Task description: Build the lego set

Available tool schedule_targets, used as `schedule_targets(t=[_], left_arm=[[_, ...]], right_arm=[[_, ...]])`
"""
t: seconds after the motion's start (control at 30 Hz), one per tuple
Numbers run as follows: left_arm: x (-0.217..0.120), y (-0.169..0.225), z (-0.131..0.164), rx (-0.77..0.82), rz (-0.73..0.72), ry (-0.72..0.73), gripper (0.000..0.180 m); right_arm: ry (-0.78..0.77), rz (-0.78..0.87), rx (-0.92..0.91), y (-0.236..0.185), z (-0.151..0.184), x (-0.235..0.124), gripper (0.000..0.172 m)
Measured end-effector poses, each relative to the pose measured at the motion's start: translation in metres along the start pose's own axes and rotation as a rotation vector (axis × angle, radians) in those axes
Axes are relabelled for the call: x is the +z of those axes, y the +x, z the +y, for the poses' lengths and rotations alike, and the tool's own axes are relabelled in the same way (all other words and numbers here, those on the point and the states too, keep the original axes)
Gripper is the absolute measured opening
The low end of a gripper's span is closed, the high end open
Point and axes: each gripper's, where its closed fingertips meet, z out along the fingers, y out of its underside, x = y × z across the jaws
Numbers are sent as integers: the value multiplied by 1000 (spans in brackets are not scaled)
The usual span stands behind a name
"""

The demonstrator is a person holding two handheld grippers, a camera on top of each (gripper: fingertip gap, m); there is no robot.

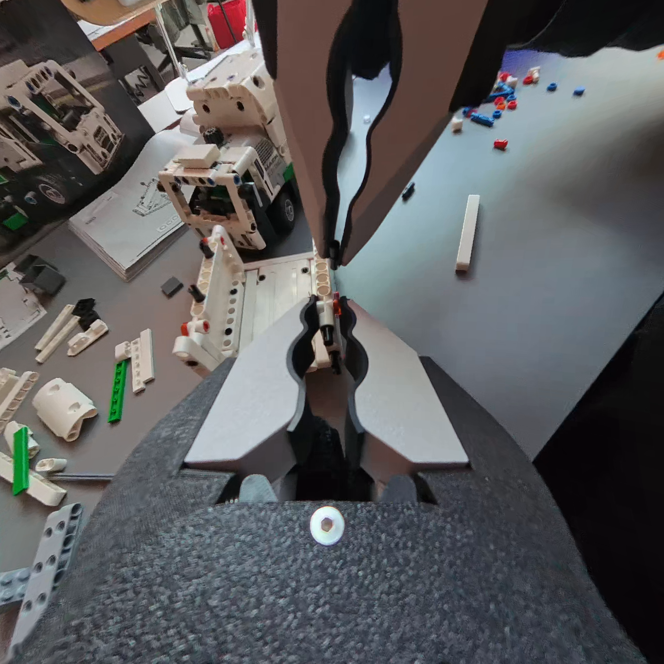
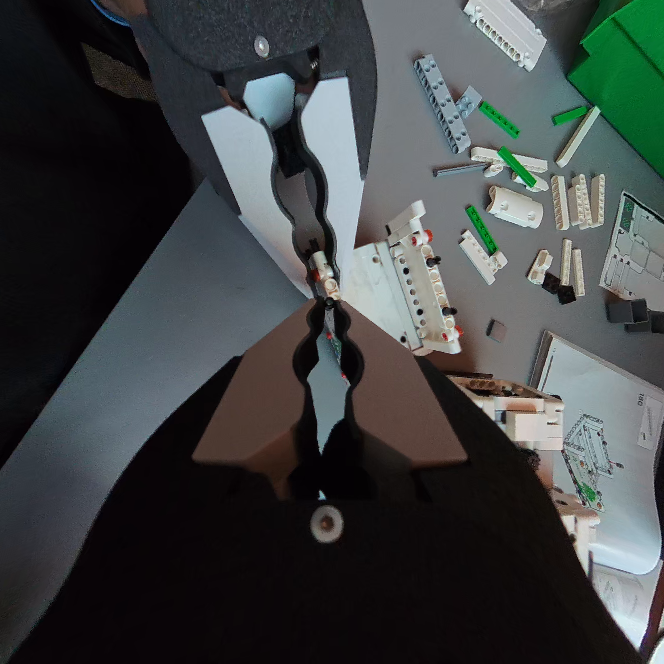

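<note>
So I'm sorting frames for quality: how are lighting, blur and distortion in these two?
Left wrist view: daylight glare on the table, strong wide-angle bending at the edges, soft blur on the white assembly. Right wrist view: its own gripper body is underexposed to near black, while the loose pieces are evenly lit and sharper.

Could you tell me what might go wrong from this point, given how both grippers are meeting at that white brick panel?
1. The left gripper grips only one corner of the white panel assembly, so the panel could twist or slip.
2. The right gripper pinches a small black pin at its very tips; the pin might pop out.
3. The two grippers' tips nearly touch, so they could bump each other.
</note>
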Motion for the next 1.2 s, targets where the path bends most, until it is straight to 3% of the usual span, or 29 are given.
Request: schedule_targets(t=[0.13, 0.73, 0.9, 1.1, 1.2], left_arm=[[5, 4, -1, 70, -7, -4, 10], [8, 1, -4, 31, 23, 10, 9], [9, -1, -4, 5, 29, 3, 9], [9, -6, -4, -32, 20, 5, 10], [8, -6, -5, -44, 30, 17, 10]], right_arm=[[32, -25, -9, 2, 0, 1, 3], [87, -155, 36, 6, 5, 5, 3], [225, -93, 188, 14, -3, 2, 3], [418, 106, 534, 24, -2, -7, 3], [440, 185, 592, 21, 4, -5, 3]])
